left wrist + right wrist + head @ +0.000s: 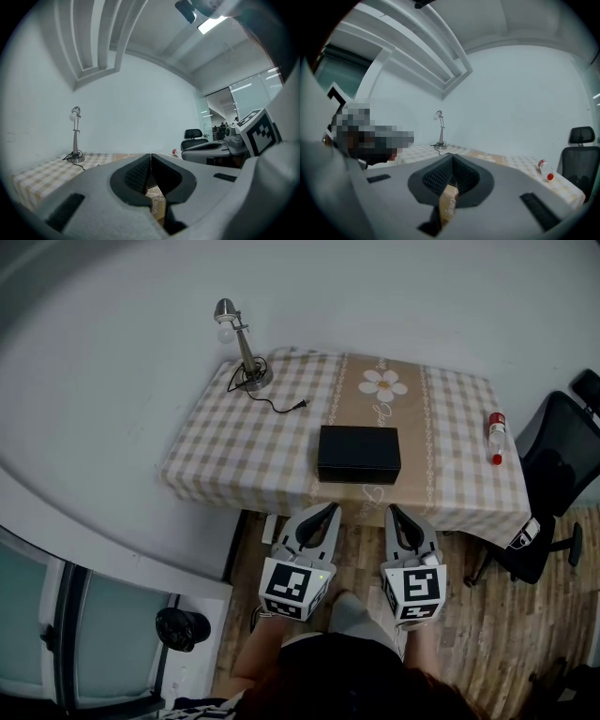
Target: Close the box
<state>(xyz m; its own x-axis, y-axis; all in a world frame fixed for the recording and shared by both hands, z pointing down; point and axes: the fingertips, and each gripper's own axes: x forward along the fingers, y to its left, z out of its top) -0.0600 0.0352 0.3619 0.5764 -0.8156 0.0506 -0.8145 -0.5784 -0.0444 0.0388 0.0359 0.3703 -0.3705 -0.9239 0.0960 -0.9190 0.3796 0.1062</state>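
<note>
The flat black rectangular box (358,454) sits near the front edge of the desk (225,451), on the beige runner down the middle of the checked cloth. From my head view its top looks flush and shut, with no flap sticking up. That fits either a box I've finished closing or one that's simply shut, so I'm not calling a next move.

My left hand-held gripper (328,509) and right hand-held gripper (395,512) both hang short of the desk, well apart from the box, clenched tip to tip with nothing between them.

The runner has a white daisy print (383,383) and cursive script, too small to read. There's also a silver gooseneck lamp (239,338) and a clear bottle with red cap (496,437).
</note>
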